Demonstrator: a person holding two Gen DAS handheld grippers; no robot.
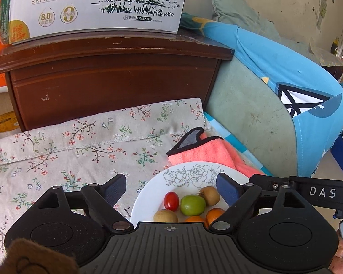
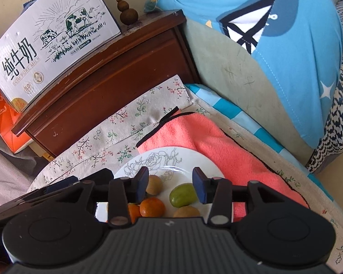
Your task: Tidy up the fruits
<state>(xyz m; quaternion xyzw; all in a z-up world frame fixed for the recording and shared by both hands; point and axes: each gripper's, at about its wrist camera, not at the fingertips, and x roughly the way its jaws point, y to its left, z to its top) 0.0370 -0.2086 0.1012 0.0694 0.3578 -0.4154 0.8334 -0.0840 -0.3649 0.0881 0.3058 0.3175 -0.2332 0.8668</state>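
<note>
- L tongs point(image 1: 171, 188): released, jaws wide, nothing between pads; hang over plate point(image 1: 148, 189).
- R tongs point(image 2: 170, 183): released, part-spread, gripping nothing.
- Plate, white w/ rose outline: below both tongs, on floral cloth point(image 1: 57, 141).
- Fruit on plate: cherry tomato point(image 1: 171, 201), green fruit point(image 1: 192, 205), 2 brown fruits point(image 1: 210, 195), 2 oranges point(image 1: 214, 214), all betw. L jaws.
- Pink towel point(image 1: 208, 153): beyond plate.

Right gripper point(image 2: 170, 183) agape above green fruit point(image 2: 183, 194); white plate point(image 2: 171, 157)
</note>
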